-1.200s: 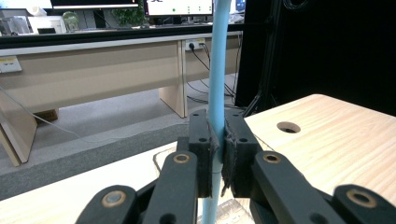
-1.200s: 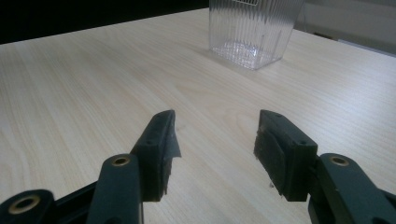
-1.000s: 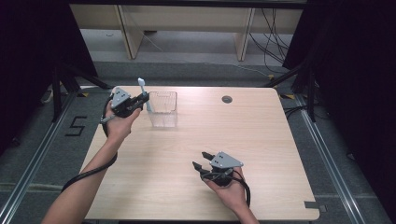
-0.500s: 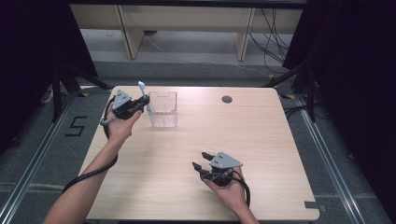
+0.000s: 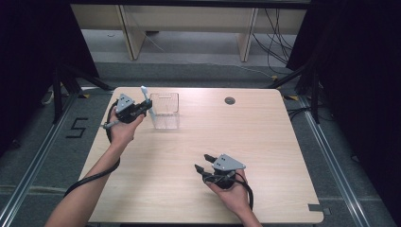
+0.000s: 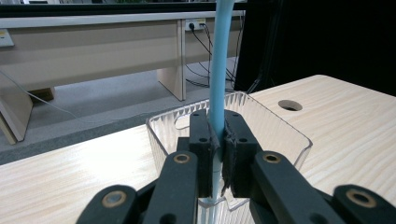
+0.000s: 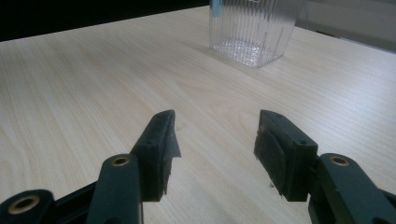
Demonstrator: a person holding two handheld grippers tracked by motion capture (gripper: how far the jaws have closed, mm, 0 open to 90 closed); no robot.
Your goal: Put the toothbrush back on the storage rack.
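Left tool (image 6: 217,154) clenches an upright blue stick (image 6: 218,70) beside the clear container (image 5: 165,110); right tool (image 7: 217,140) rests released.

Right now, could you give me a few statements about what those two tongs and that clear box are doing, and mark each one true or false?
1. The left tongs are clamped on a light blue stick. True.
2. The right tongs grip the clear ribbed container. False: they are open and hold nothing, well apart from it.
3. The blue stick stands roughly upright at the container's rim. True.
4. The container lies tipped on its side. False: it stands upright on the wooden table, open end up.
5. A round hole sits near the table's far edge. True.
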